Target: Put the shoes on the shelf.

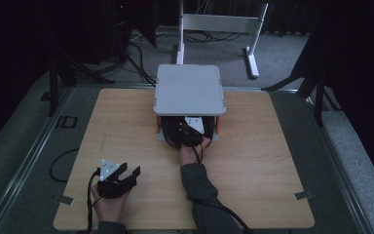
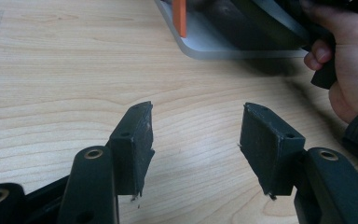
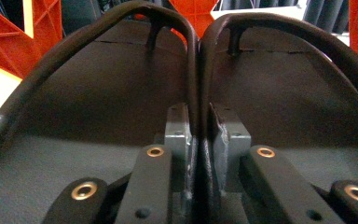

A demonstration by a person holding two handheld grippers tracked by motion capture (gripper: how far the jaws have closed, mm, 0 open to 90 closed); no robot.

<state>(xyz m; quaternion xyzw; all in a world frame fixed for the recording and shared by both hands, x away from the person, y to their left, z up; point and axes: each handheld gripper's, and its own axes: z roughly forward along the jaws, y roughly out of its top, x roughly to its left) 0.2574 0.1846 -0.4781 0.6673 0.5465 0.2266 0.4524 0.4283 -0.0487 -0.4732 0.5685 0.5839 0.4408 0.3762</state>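
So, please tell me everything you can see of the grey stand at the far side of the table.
The stand is a light grey flat square top with rounded corners, plastic by its look, sitting level on orange supports above a grey base plate that lies on the wooden table. Under the top sits a dark bag with two black handles. The right gripper reaches in from the near side, its jaws shut on both handles.

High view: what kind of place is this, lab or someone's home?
Most likely a lab or data-recording rig, not a home. A bare wooden table sits inside a metal frame on grey carpet, with dark curtains around, loose cables on the floor, and a white stand behind.
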